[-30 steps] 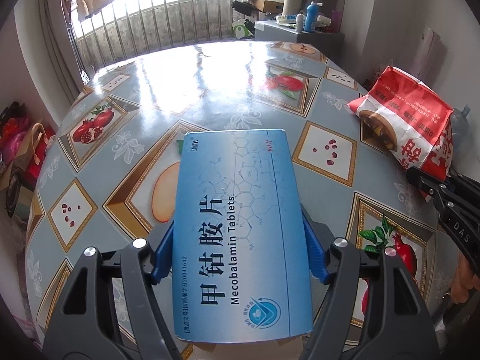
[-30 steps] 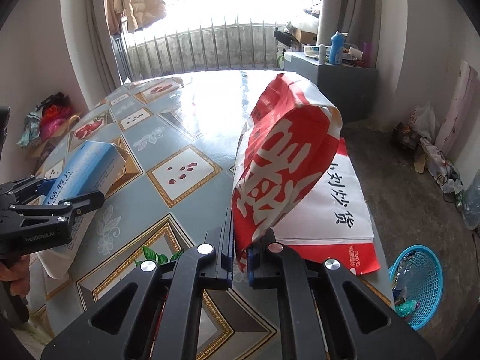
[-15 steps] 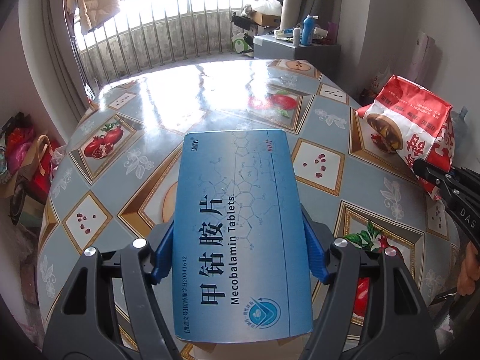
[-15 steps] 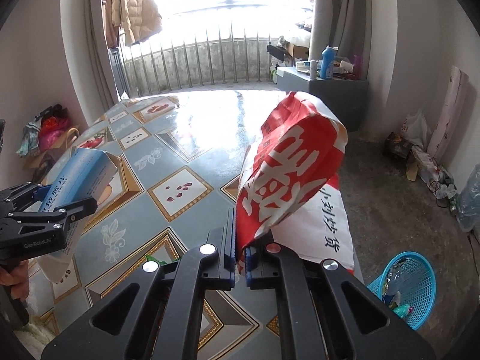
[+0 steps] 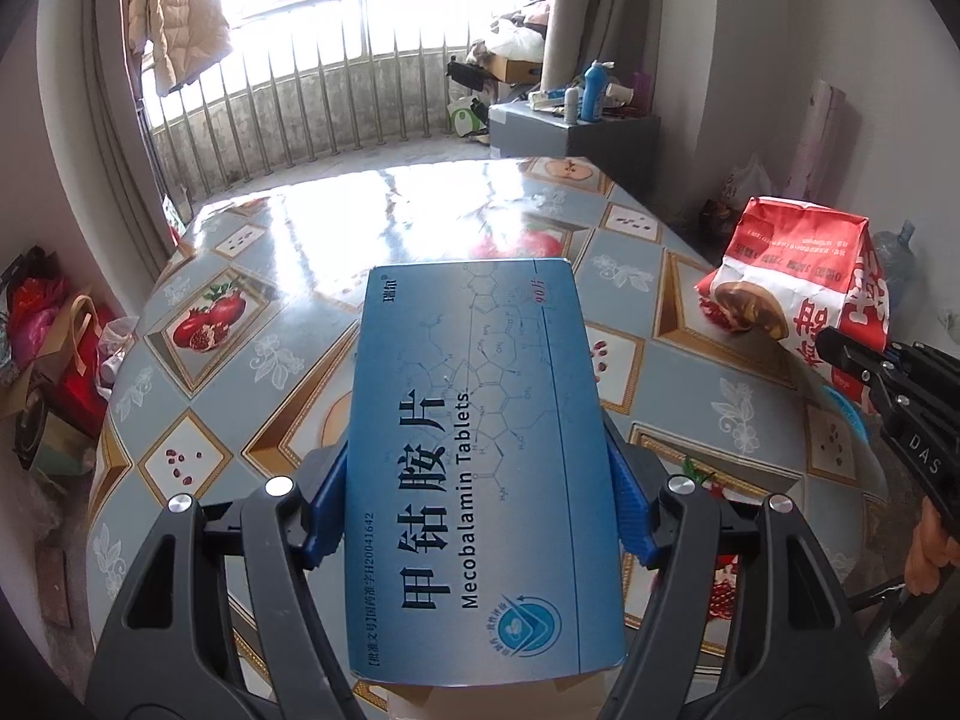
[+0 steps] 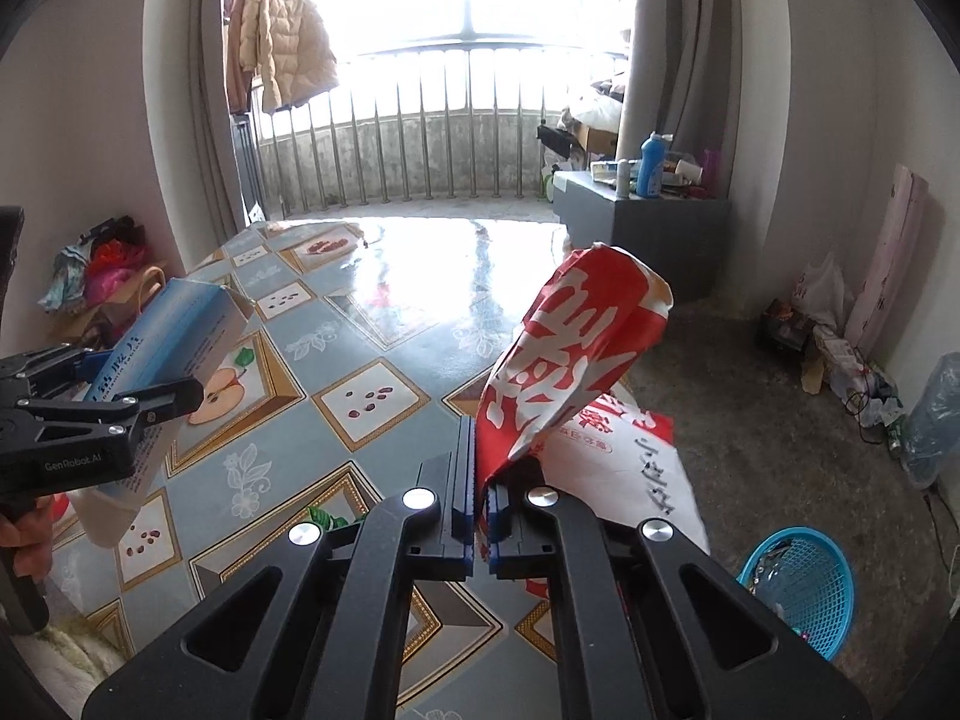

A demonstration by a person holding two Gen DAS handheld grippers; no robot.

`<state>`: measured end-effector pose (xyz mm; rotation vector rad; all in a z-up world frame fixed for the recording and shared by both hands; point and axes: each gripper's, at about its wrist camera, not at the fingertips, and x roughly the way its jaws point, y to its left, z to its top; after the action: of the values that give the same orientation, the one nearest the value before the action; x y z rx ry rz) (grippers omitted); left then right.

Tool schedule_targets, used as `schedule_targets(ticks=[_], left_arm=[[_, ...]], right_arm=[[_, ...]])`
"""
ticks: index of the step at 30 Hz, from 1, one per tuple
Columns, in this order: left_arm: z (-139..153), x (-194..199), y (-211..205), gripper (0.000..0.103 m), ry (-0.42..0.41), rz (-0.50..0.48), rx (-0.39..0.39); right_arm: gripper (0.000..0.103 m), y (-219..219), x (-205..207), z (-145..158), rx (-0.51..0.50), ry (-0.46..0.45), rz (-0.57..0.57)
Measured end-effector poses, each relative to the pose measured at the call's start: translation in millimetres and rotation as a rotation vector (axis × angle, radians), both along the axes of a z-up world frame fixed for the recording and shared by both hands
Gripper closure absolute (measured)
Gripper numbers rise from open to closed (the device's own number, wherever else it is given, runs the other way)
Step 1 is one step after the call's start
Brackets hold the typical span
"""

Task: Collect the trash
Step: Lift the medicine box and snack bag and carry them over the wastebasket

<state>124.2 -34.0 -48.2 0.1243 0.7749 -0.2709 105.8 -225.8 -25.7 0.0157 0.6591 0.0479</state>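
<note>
My left gripper (image 5: 477,510) is shut on a blue tablet box (image 5: 480,450), its blue pads pressing both long sides; the box hangs above the table. From the right wrist view, that box (image 6: 174,330) and the left gripper (image 6: 90,414) sit at the left. My right gripper (image 6: 478,507) is shut on the lower edge of a red and white paper bag (image 6: 576,354), which stands up from the jaws over the table's right side. The left wrist view shows the bag (image 5: 798,282) at the right, with the right gripper (image 5: 852,360) under it.
A round table with a fruit-patterned cloth (image 5: 312,276) fills the middle. A blue mesh basket (image 6: 798,594) holding some trash stands on the floor at the lower right. A grey cabinet (image 6: 642,234) with bottles stands behind the table. Bags lie on the floor at the left (image 5: 54,348).
Both grippers have risen with their loads; the table looks lower and farther in both views. The red and white bag has come up off the table.
</note>
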Motion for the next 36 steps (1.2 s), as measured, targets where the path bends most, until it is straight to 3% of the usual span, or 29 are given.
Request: schedule_targets(ticks=[6, 11, 17, 22, 25, 30, 36], left_arm=[[22.4, 1.8, -16.9, 0.036, -0.036, -0.082, -0.028], [42.7, 8.1, -58.2, 0.036, -0.055, -0.199, -0.048], [52.6, 17.3, -135.6, 0.036, -0.022, -0.389, -0.084], [47.8, 20.4, -223.3, 0.036, 0.061, -0.575, -0.097], [35.8, 23.4, -282.2, 0.036, 0.147, -0.681, -0.104], [-6.1, 27.5, -378.5, 0.036, 0.310, -0.787, -0.086], [-65.7, 32.6, -458.8, 0.036, 0.434, -0.813, -0.049]], right_arm=[[0.100, -9.9, -14.4, 11.4, 0.023, -0.047, -0.040], [0.100, -48.7, -31.9, 20.6, 0.081, -0.090, -0.139], [0.100, -134.4, -66.6, 22.9, 0.164, -0.125, -0.358], [0.100, -216.4, -102.4, 2.5, 0.248, -0.111, -0.571], [0.100, -260.2, -118.2, -17.9, 0.300, -0.089, -0.669], [0.100, -331.5, -132.5, -66.8, 0.476, -0.034, -0.782], [0.100, -400.8, -125.8, -127.5, 0.654, 0.023, -0.876]])
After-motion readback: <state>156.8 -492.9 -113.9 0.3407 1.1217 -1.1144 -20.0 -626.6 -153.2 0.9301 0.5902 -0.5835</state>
